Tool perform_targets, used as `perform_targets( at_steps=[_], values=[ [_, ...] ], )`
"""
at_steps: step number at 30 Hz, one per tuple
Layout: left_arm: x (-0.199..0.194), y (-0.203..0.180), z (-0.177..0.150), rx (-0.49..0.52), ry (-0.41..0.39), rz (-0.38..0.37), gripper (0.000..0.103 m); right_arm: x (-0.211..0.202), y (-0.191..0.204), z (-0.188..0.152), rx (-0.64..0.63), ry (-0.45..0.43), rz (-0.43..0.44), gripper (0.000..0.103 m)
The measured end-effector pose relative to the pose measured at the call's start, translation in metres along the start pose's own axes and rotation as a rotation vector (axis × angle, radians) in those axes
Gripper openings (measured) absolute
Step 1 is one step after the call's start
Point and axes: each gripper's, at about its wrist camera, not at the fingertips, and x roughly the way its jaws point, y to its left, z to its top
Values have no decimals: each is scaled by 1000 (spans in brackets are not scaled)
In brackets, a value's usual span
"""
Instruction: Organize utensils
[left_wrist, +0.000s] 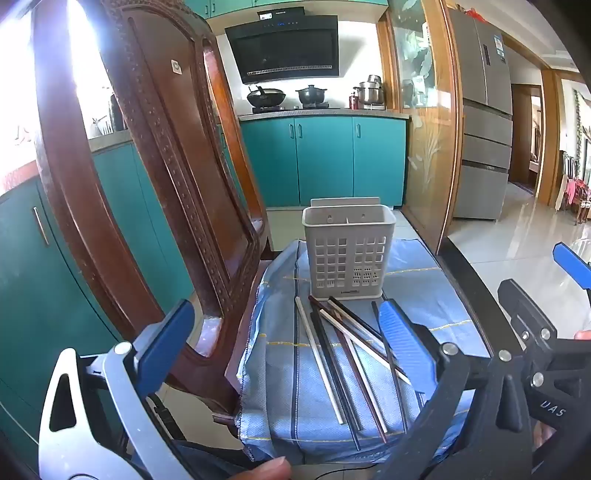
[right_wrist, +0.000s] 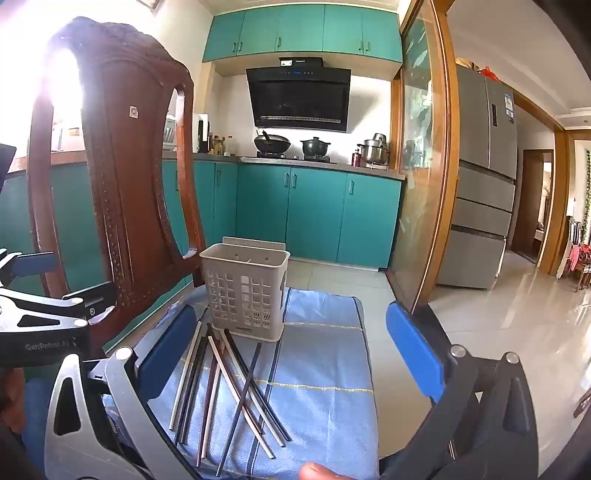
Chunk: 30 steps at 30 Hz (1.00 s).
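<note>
Several chopsticks (left_wrist: 343, 354), white, black and dark brown, lie loosely crossed on a blue cloth (left_wrist: 424, 295); they also show in the right wrist view (right_wrist: 229, 384). Behind them stands an empty grey slotted utensil holder (left_wrist: 349, 254), also seen from the right wrist (right_wrist: 243, 291). My left gripper (left_wrist: 288, 339) is open, hovering above the chopsticks' near ends. My right gripper (right_wrist: 291, 354) is open and empty, above the cloth (right_wrist: 325, 369); it shows at the right of the left wrist view (left_wrist: 532, 295).
A carved wooden chair back (left_wrist: 155, 177) rises close on the left of the cloth, also in the right wrist view (right_wrist: 122, 184). Teal kitchen cabinets (left_wrist: 325, 158) stand behind. A glass sliding door (left_wrist: 428, 129) and tiled floor lie to the right.
</note>
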Motion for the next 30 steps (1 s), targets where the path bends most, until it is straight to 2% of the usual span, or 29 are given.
perform_targets(
  at_steps=[14, 30],
  values=[
    [-2, 0, 2, 5, -4, 4, 100, -9, 0, 3, -7, -47, 5, 100],
    [-1, -1, 2, 9, -1, 3, 100, -9, -1, 2, -2, -47, 7, 100]
  ],
)
